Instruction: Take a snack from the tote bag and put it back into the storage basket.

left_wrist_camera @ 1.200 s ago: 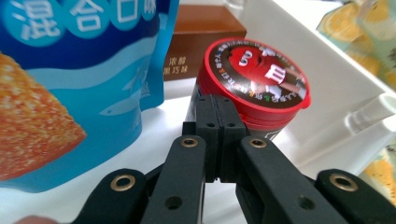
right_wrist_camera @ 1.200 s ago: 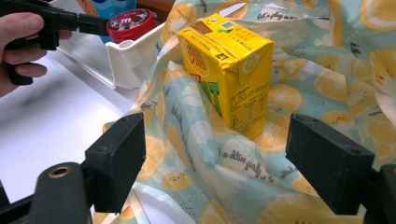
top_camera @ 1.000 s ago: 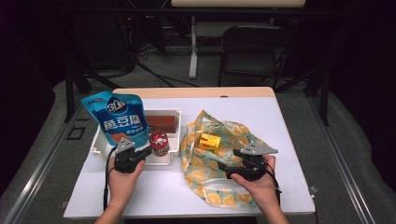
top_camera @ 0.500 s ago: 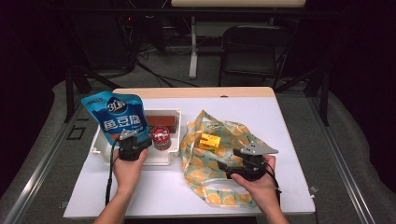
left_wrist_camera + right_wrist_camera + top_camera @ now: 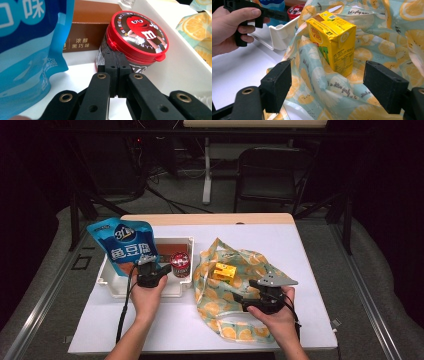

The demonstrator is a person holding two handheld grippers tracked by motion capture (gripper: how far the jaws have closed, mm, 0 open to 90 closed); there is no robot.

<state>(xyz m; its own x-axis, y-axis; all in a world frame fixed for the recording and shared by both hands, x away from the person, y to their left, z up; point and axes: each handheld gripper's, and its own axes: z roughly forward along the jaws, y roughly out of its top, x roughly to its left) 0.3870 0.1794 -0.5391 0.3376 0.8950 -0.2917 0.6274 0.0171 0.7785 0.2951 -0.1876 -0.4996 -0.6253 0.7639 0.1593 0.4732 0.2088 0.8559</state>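
A red-lidded candy can (image 5: 137, 32) stands in the white tray (image 5: 115, 285), beside a brown chocolate box (image 5: 87, 30). My left gripper (image 5: 115, 53) is shut with nothing in it, its tips against the can's side just under the lid. A blue snack pouch (image 5: 124, 245) leans at the tray's left end. My right gripper (image 5: 329, 85) is open wide, low over the lemon-print cloth bag (image 5: 220, 310). A yellow drink carton (image 5: 333, 40) stands upright on the cloth a little beyond its jaws, untouched.
The tray's white wall (image 5: 278, 33) borders the cloth bag on its left. Bare white table (image 5: 165, 320) lies in front of the tray and between my hands. A dark chair (image 5: 272, 175) stands beyond the far table edge.
My left gripper has moved forward and right into the tray, up to the candy can. The right gripper and the carton have stayed put.
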